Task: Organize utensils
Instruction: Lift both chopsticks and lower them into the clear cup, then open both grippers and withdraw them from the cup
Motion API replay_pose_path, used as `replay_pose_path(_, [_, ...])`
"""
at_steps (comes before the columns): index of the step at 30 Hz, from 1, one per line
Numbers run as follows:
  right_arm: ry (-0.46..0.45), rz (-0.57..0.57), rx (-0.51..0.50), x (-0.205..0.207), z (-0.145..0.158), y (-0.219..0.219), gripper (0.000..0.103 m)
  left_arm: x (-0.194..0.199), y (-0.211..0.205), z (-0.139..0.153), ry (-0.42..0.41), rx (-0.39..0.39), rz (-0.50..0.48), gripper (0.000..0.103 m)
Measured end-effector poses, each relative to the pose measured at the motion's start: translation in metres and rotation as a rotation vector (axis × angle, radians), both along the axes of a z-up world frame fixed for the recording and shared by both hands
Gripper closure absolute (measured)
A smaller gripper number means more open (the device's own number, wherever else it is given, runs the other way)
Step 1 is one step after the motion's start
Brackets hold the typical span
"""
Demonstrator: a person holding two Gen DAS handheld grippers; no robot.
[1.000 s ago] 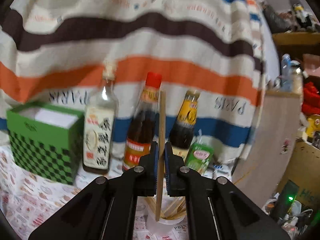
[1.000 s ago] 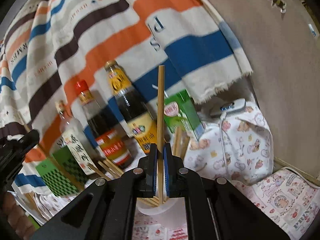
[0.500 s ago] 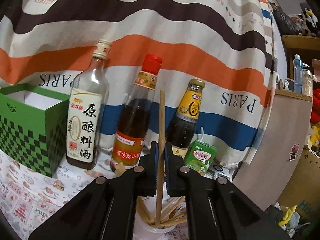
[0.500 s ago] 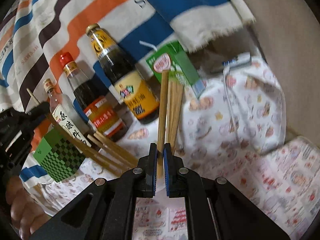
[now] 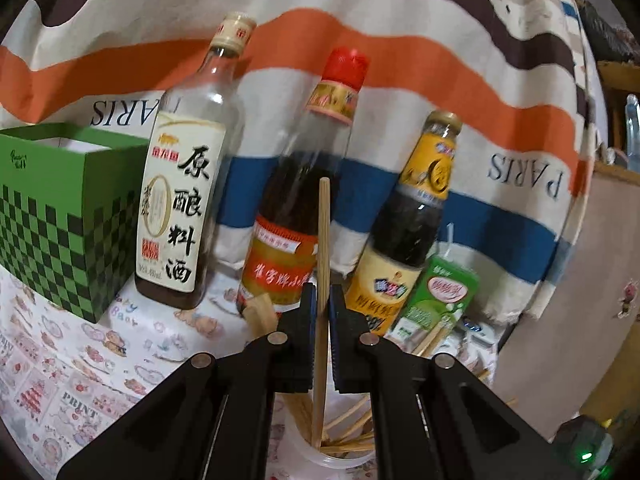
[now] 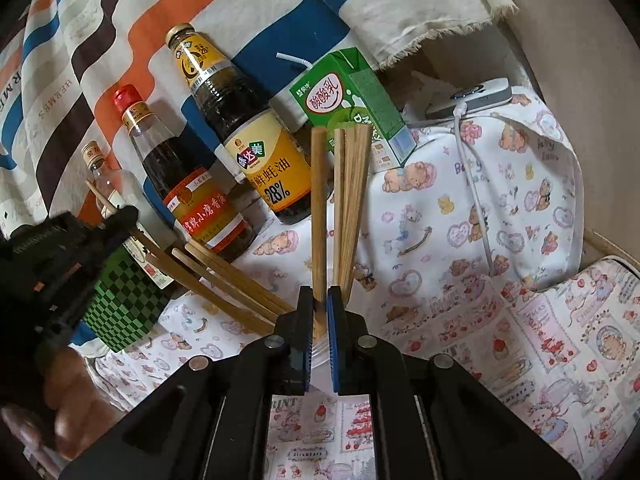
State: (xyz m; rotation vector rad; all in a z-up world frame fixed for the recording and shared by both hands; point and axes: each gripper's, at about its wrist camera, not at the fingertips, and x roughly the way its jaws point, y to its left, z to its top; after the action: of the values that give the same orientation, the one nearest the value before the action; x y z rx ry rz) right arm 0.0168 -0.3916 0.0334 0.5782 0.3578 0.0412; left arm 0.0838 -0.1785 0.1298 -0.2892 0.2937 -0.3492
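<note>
Left wrist view, from left to right: green checkered box (image 5: 68,216), clear cooking-wine bottle (image 5: 184,184), red-capped bottle (image 5: 304,200), yellow-labelled sauce bottle (image 5: 408,232), green drink carton (image 5: 440,300), all before a striped cloth (image 5: 400,60). The left gripper (image 5: 320,304) is closed on one chopstick (image 5: 322,264), long axis near vertical, lower end inside a translucent cup (image 5: 340,456) where other sticks lie crossed. The cup's base is cut off at the frame edge, and the whole view is motion-blurred.

Right wrist view: only here does the left gripper (image 6: 72,256) show from outside, at left, its chopstick (image 6: 120,216) slanting up to the left, beside the person's hand (image 6: 72,400). Only here also appear a white device with cable (image 6: 476,96) and more chopsticks (image 6: 224,276) fanning leftward from the cup. The right gripper (image 6: 320,304) is clamped on another chopstick (image 6: 319,208), upright, top pointing away from the camera, just beside a standing bundle (image 6: 350,200). The cup (image 6: 320,350) is mostly hidden behind the jaws.
</note>
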Motion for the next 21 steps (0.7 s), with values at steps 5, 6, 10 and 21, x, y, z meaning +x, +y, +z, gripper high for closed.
replay_pose_path(5, [0.018, -0.008, 0.007, 0.001, -0.003, -0.003, 0.085, 0.004, -0.008, -0.013, 0.017, 0.064, 0.039, 0.098])
replay_pose_path(6, [0.026, -0.002, 0.013, 0.002, -0.004, -0.004, 0.084, 0.005, -0.009, -0.015, 0.022, 0.074, 0.040, 0.098])
replay_pose_path(10, [0.029, 0.007, 0.015, 0.001, -0.003, -0.004, 0.082, 0.008, -0.015, -0.024, 0.040, 0.092, 0.026, 0.098])
replay_pose_path(21, [0.040, -0.026, 0.053, -0.002, -0.004, -0.019, 0.056, 0.014, -0.040, -0.042, 0.072, 0.220, 0.005, 0.097])
